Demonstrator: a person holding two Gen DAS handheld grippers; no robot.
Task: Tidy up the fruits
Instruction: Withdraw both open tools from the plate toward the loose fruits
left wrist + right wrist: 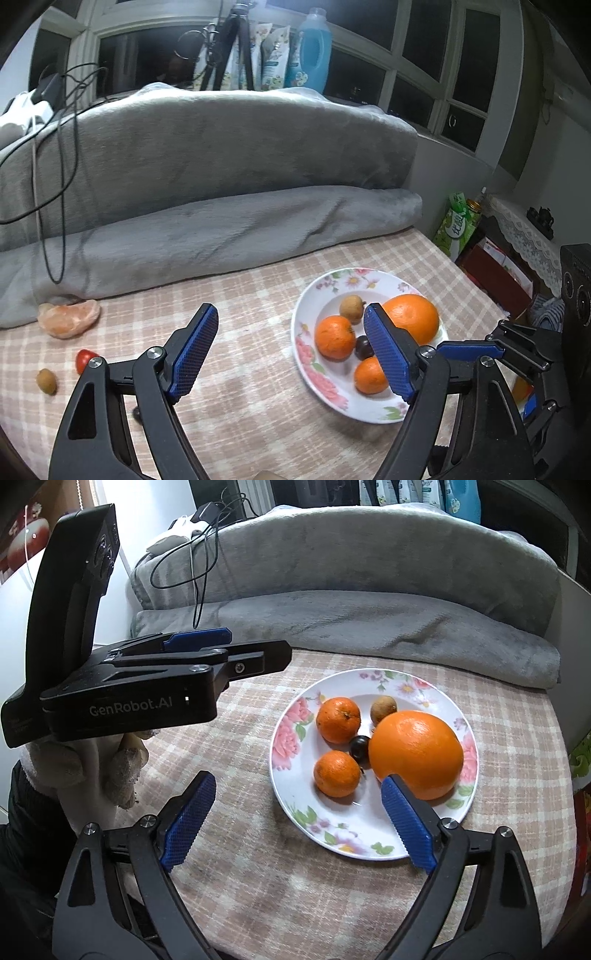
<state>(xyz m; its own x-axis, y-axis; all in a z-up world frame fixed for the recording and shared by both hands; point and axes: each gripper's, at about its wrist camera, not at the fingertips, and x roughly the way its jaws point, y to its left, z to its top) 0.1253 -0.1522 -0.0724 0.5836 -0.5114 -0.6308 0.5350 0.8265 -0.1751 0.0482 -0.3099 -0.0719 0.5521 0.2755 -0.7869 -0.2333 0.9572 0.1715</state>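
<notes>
We see the left gripper [290, 350] with its blue pads spread apart and nothing between them, hanging over the checked cloth of the counter [240, 369]. The right gripper [299, 819] is likewise wide apart and empty, its right pad just in front of the large orange [417, 753]. That orange sits on the flowered plate [291, 738] with two small oranges [338, 720], a brown longan [383, 709] and a dark plum [360, 747] between them. Off to the left, well apart from the plate, lie the loose fruits — a peeled orange piece [68, 317] at the grey blanket [207, 155], a small tomato [84, 360] and another longan [46, 381] nearer us.
</notes>
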